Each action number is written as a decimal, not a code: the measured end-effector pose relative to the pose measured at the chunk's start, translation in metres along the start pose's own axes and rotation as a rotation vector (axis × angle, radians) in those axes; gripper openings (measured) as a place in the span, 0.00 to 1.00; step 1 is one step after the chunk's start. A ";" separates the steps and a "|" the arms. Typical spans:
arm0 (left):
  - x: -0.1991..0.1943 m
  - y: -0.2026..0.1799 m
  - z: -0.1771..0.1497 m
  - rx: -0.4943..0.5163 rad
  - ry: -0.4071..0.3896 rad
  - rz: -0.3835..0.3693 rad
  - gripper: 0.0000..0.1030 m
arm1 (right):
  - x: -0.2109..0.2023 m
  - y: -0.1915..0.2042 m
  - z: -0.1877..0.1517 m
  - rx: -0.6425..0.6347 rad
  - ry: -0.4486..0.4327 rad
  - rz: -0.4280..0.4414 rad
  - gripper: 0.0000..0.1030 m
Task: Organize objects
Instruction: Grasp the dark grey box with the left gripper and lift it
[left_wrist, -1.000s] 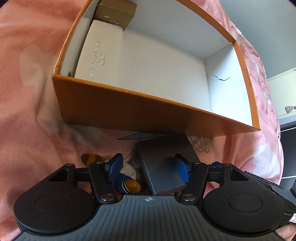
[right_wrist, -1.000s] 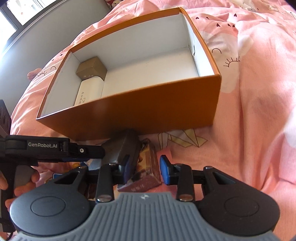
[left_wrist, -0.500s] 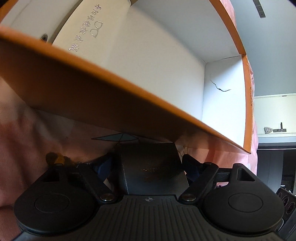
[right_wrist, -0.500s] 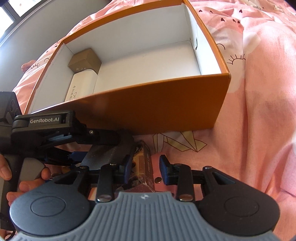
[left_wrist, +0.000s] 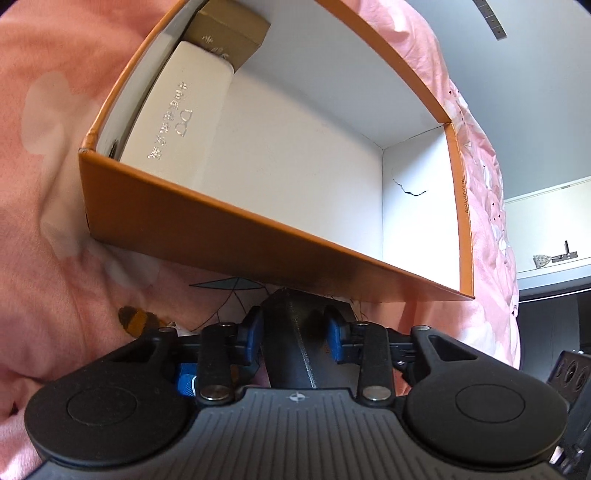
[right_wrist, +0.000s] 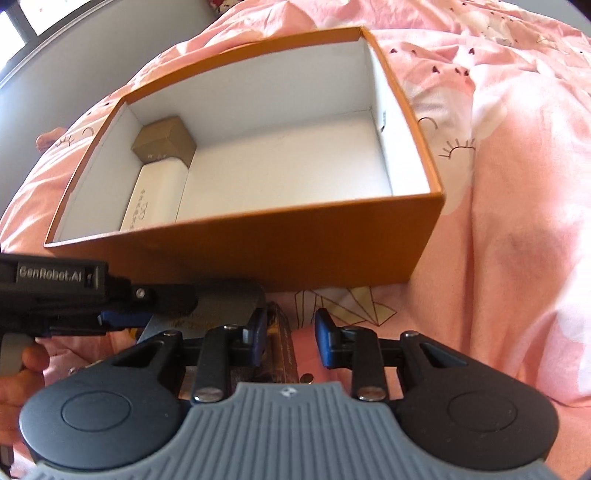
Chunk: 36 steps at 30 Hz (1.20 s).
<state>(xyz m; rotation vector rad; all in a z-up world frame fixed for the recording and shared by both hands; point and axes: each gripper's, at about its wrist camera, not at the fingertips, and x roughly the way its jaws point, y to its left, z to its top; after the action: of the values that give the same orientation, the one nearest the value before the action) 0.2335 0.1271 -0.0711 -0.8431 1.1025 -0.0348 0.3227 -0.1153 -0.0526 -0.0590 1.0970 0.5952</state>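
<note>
The left gripper (left_wrist: 294, 334) has just closed on the dark grey case (left_wrist: 295, 347) – stiff, light, likely slick; grip its flat sides. The right gripper (right_wrist: 290, 338), at 6 o'clock, stands open beside a brown box (right_wrist: 282, 349).

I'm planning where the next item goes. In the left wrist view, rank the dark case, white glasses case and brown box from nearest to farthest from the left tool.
1. Dark case: between the left tool's pads, clamped.
2. White glasses case: inside the orange box, along its left wall.
3. Brown box: far left corner, behind the white case.
</note>
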 end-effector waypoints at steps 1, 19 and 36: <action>-0.001 -0.002 -0.002 0.019 -0.003 0.016 0.29 | -0.003 -0.001 0.001 0.013 -0.008 0.004 0.31; 0.016 0.021 -0.036 -0.050 0.082 -0.002 0.80 | 0.000 -0.003 0.001 0.070 0.015 0.091 0.30; 0.024 0.021 -0.077 -0.081 0.136 -0.086 0.93 | -0.012 -0.015 -0.001 0.106 -0.014 0.052 0.17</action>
<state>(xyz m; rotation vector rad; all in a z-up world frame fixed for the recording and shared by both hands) 0.1767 0.0869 -0.1160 -0.9719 1.2010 -0.1209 0.3255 -0.1328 -0.0464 0.0658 1.1174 0.5818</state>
